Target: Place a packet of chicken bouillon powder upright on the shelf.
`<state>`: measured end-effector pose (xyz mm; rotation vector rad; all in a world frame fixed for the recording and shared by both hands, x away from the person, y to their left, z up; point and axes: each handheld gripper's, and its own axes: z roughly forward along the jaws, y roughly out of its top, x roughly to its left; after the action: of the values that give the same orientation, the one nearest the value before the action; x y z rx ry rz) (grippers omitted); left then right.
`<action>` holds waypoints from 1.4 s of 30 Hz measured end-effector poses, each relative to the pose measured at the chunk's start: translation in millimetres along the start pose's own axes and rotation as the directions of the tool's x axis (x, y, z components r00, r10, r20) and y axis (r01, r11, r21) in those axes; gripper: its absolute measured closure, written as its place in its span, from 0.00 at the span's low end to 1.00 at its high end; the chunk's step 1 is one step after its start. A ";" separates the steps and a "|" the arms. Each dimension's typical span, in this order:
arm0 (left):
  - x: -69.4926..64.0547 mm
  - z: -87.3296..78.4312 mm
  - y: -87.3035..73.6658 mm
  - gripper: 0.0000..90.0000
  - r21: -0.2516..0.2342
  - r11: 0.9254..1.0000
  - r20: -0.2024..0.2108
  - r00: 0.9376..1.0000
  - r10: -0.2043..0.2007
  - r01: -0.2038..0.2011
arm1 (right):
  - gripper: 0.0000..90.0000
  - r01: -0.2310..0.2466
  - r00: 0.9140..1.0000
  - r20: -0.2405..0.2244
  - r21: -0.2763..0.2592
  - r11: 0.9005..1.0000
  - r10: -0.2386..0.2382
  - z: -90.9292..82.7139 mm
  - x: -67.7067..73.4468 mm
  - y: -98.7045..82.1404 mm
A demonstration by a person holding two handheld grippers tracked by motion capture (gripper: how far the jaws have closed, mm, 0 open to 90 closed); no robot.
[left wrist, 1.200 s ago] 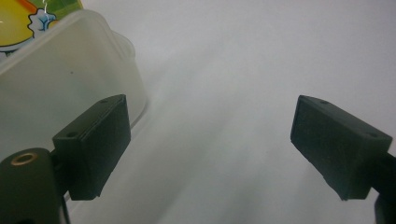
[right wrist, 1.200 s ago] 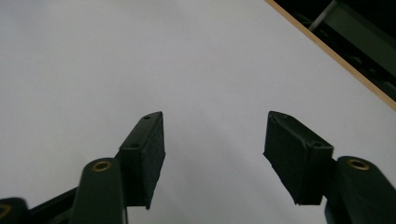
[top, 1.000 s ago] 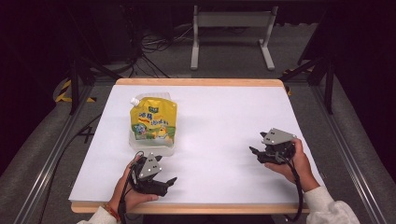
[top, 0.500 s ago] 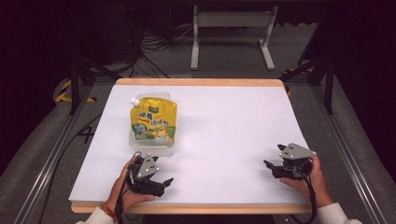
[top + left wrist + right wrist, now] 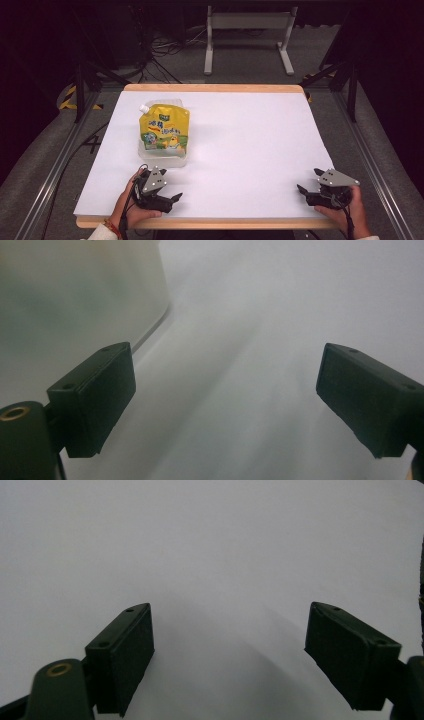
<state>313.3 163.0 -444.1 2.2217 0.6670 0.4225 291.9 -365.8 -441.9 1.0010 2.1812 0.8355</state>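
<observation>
Fingers of both the left gripper [image 5: 172,198] and right gripper [image 5: 306,191] are spread apart, empty. Yellow pouch [image 5: 164,131] lies on the surface [image 5: 250,145], just beyond the left gripper; approach its lower edge low and square.

1. Lab or recording-studio setup, not a home.
2. White-topped table [image 5: 250,150] with wood edge, aluminium rails [image 5: 50,170] along left and right sides.
3. Dark surround, grey carpet floor [image 5: 245,65], loose cables [image 5: 165,50] far left, grey metal stand [image 5: 247,30] far centre.
</observation>
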 end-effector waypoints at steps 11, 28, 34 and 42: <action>1.0 -4.8 -3.6 0.10 -0.006 1.000 -0.003 1.000 0.004 -0.004 | 0.20 -0.046 0.999 0.015 -0.010 0.999 0.046 -11.2 3.2 -13.7; 1.9 -0.6 -4.2 0.10 0.002 1.000 0.012 1.000 0.008 -0.008 | 0.20 -0.026 0.999 0.028 -0.016 1.000 0.026 -11.6 9.4 -9.5; 2.4 0.1 -3.6 0.10 -0.001 1.000 0.010 1.000 0.006 -0.006 | 0.20 -0.033 0.999 0.030 -0.029 0.999 0.034 -14.0 8.3 -9.6; 3.1 0.1 -3.4 0.10 -0.004 1.000 0.016 1.000 0.001 -0.001 | 0.20 -0.026 0.999 0.037 -0.030 0.999 0.027 -14.3 10.2 -8.5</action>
<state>314.7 166.8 -446.4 2.2194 0.6562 0.4057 272.4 -366.2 -441.7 1.0248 2.1224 0.8517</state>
